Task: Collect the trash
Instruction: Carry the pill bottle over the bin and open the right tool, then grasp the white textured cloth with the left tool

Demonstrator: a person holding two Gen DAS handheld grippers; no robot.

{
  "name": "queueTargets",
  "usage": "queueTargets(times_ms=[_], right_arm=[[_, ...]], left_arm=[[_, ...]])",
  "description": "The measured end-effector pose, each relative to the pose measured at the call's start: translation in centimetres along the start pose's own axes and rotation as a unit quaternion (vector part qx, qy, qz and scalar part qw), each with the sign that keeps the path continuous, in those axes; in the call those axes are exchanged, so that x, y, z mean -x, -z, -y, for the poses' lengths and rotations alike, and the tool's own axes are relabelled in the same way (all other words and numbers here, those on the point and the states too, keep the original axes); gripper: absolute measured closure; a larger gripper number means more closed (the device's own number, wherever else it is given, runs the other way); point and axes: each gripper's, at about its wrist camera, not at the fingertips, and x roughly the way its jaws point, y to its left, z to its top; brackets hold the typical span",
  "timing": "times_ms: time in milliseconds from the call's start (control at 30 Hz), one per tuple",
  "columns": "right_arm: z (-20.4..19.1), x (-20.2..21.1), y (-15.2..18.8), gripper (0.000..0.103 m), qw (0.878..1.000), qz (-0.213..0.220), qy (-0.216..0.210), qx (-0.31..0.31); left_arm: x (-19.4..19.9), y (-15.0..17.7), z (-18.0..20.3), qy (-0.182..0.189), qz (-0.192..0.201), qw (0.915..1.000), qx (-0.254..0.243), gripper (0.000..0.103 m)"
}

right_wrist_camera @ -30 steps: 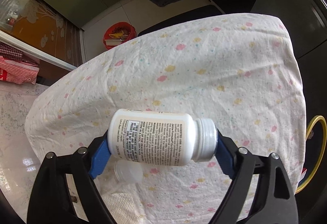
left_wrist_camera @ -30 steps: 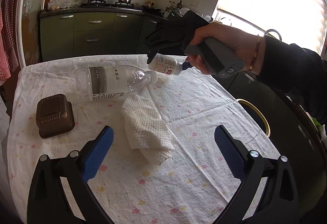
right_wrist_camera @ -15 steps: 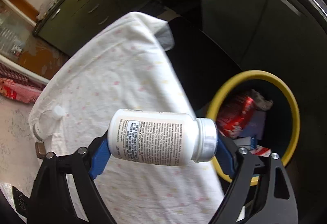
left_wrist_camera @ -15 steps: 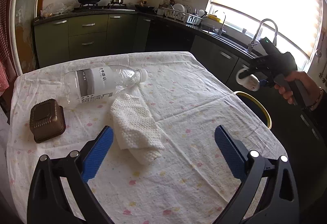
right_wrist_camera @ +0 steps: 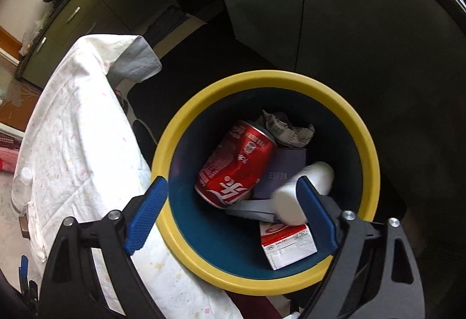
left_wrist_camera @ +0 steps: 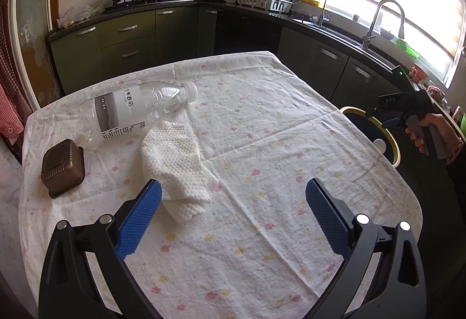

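Two grippers in play, mine both. Right gripper (right_wrist_camera: pixel 233 209) points steeply down over the bin (right_wrist_camera: pixel 364 127), yellow rim, dark blue inside, standing on the floor just beside the table edge. Its jaws are spread wide and opening; nothing pressed between the blue pads. White pill bottle (right_wrist_camera: pixel 303 191) sits blurred below the right-hand pad, inside the bin's mouth, clear of my grip; whether it is in the air or resting on the other trash, can't tell. In the bin: a red soda can (right_wrist_camera: pixel 237 164) on its side, crumpled printed paper (right_wrist_camera: pixel 287 129) behind it, a purple box (right_wrist_camera: pixel 287 170) under the bottle, a red-and-white carton (right_wrist_camera: pixel 287 243) nearest me. From the left wrist view, the right gripper (left_wrist_camera: pixel 390 122) shows at the far right over the bin rim (left_wrist_camera: pixel 396 150), a hand (left_wrist_camera: pixel 431 132) on its handle. Left gripper (left_wrist_camera: pixel 233 215) hangs over the table, jaws wide apart, holding nothing. On the flowered tablecloth (left_wrist_camera: pixel 276 144): a clear plastic water bottle (left_wrist_camera: pixel 137 108) lying on its side, white cap toward the right; a crumpled white paper towel (left_wrist_camera: pixel 174 161) just in front of it, its near end close to my left pad; a small brown lidded box (left_wrist_camera: pixel 62 167) near the left edge, apart from the rest.
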Motion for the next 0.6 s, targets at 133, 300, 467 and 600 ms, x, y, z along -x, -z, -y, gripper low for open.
queueTargets(times_ms=[133,300,467,600], right_arm=[[-1.8,1.2,0.6,0.018,0.999,0.015,-0.032,0.032],[-2.4,1.9,1.0,0.018,0.997,0.017,-0.058,0.054],[-2.3,1.9,1.5,0.017,0.996,0.009,-0.068,0.059],[-2.1,1.9,1.9,0.017,0.996,0.003,-0.072,0.06]], left_arm=[[0.0,0.3,-0.9,-0.02,-0.019,0.9994,0.02,0.005],[-1.4,-0.4,-2.0,-0.041,-0.037,0.9976,0.041,0.005],[-3.9,-1.8,-3.1,-0.046,-0.056,0.9956,0.059,0.005],[-6.0,-2.3,-4.0,-0.059,-0.076,0.9929,0.071,0.01]])
